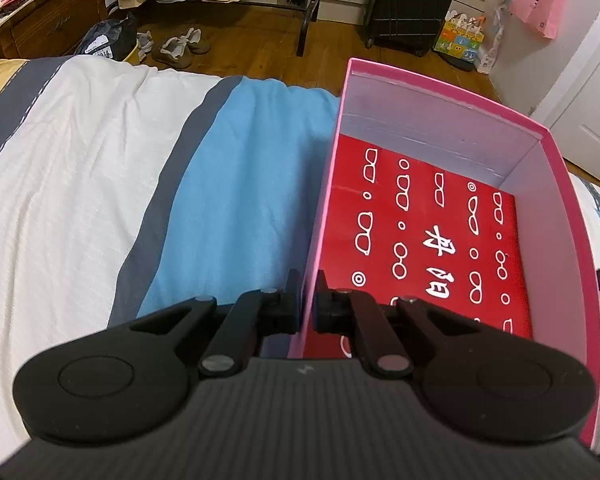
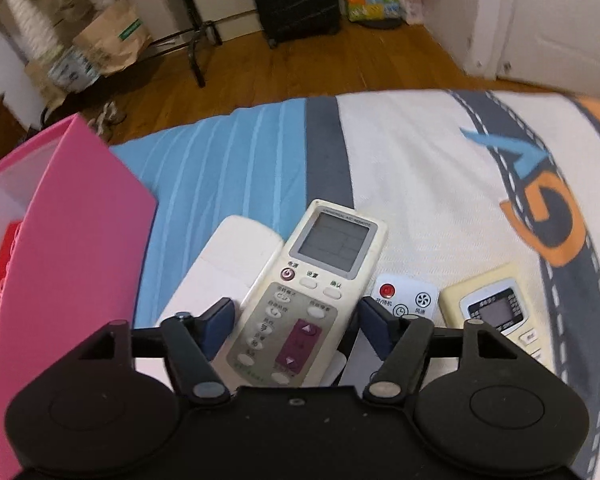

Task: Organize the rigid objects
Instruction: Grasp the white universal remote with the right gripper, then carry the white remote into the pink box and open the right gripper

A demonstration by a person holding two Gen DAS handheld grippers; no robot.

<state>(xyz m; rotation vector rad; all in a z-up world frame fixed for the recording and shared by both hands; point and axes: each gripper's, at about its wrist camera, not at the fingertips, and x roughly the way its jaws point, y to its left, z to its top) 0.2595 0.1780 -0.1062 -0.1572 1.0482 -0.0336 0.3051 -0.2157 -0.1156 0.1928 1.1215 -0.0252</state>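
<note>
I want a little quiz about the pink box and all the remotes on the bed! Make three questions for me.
1. True or false: the left gripper is pinching the wall of the pink box.
2. Which remote lies between the open jaws of the right gripper?
A. the remote with the big screen
B. the small white remote with a red button
C. the yellowish remote
3. Fill in: the floor of the box is coloured ____ with white drawings.

Key: 1 true; 2 A; 3 red.
</note>
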